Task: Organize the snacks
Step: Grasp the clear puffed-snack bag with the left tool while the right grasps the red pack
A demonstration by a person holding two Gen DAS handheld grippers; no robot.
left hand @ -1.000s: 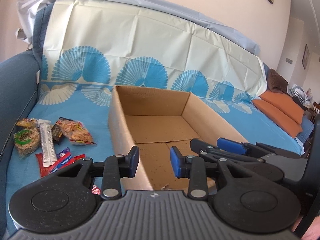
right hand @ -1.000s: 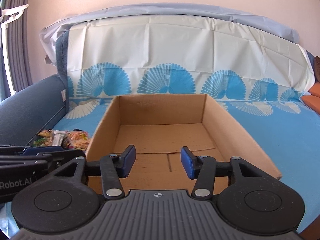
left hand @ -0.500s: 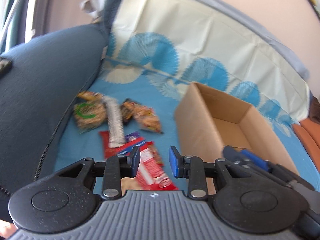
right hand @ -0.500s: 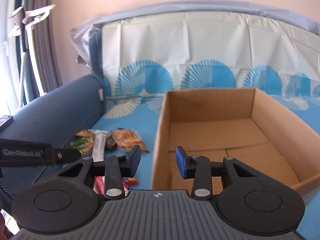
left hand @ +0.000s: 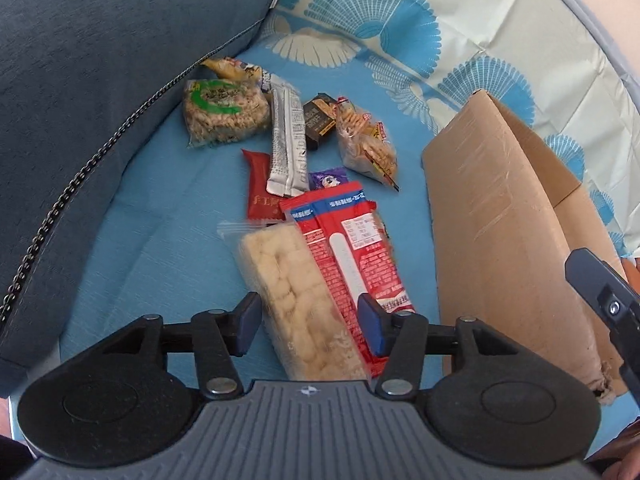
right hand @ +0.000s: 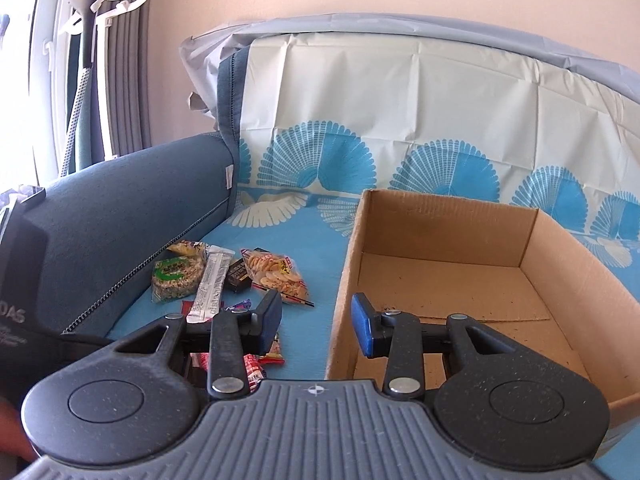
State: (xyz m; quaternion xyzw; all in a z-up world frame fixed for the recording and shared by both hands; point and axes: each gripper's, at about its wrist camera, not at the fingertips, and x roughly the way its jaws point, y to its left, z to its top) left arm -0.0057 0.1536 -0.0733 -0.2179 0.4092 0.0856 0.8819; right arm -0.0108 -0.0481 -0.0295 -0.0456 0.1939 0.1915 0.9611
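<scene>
The clear-wrapped rice bar [left hand: 296, 300] lies on the sofa seat [left hand: 160, 240], touching the red packet [left hand: 352, 248]. Your left tool [left hand: 310, 326], jaws apart, has swung from the cardboard box [left hand: 500, 240] to straddle this bar. Your right tool [right hand: 316, 326], jaws apart, now hovers over the box's left wall.

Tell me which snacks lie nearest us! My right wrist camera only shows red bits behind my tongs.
Observer: The left wrist camera shows a pale puffed-rice bar in a clear wrapper nearest.
Operator: Are the left tongs grabbing it?
Observer: Not yet. The left tongs are open, with one finger on each side of the bar.
Operator: What's the red stuff?
Observer: A long red-and-white snack packet lies against the bar, on the side toward the brown cardboard box.
</scene>
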